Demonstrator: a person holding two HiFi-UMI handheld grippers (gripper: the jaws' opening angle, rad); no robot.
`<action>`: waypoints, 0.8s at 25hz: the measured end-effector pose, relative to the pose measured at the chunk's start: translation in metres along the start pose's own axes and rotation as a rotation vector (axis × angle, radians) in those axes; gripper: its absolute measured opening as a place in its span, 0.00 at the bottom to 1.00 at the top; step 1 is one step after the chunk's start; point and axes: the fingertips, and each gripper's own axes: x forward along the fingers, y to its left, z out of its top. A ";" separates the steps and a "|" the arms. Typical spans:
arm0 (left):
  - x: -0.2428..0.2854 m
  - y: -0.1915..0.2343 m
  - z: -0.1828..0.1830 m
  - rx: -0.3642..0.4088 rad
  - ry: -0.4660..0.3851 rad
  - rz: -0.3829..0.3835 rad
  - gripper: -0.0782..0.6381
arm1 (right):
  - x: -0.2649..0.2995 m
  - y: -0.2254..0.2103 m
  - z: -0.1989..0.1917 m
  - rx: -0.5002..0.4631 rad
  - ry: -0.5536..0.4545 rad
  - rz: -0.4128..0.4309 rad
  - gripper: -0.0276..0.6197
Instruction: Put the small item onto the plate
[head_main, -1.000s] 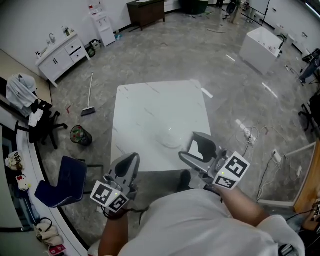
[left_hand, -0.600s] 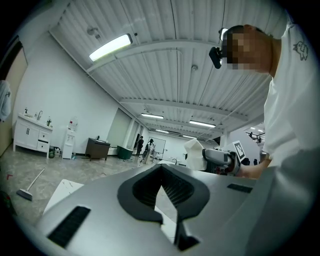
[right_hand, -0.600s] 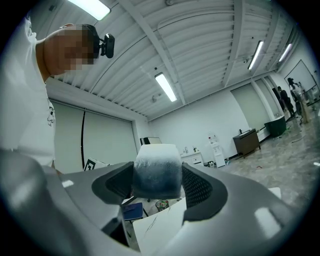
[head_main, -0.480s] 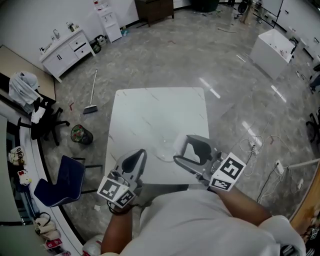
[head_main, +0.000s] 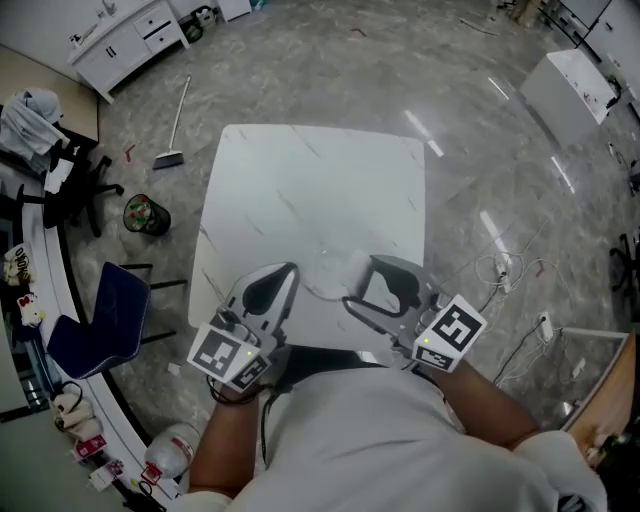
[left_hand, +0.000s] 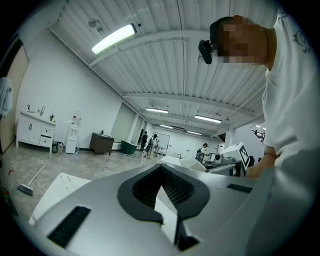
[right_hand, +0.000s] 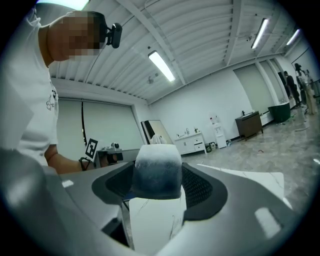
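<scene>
Reached forward over near edge of table (head_main: 300, 180), flanking clear plate (head_main: 327, 272). Pinching small frosted item (right_hand: 157, 172) in right gripper (head_main: 362, 283); holding left gripper (head_main: 288, 270) pressed together, empty.

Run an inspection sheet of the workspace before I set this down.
Surface: white table, only the plate on it.
Job's things: clear plate near the front edge; small item not yet on it.
Clutter: nothing seen on the table.
Grippers: right gripper shut on the small item; left gripper shut, empty.
Cables: white cables on the floor at right.
Surroundings: broom, bin, blue chair on the floor at left.
</scene>
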 end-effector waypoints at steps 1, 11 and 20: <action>0.005 0.008 -0.006 -0.007 0.006 -0.003 0.12 | 0.008 -0.005 -0.009 -0.004 0.023 -0.003 0.49; 0.040 0.066 -0.064 -0.094 0.055 -0.036 0.12 | 0.067 -0.053 -0.135 -0.126 0.312 -0.035 0.49; 0.063 0.100 -0.106 -0.128 0.045 -0.071 0.12 | 0.096 -0.101 -0.253 -0.136 0.518 -0.054 0.49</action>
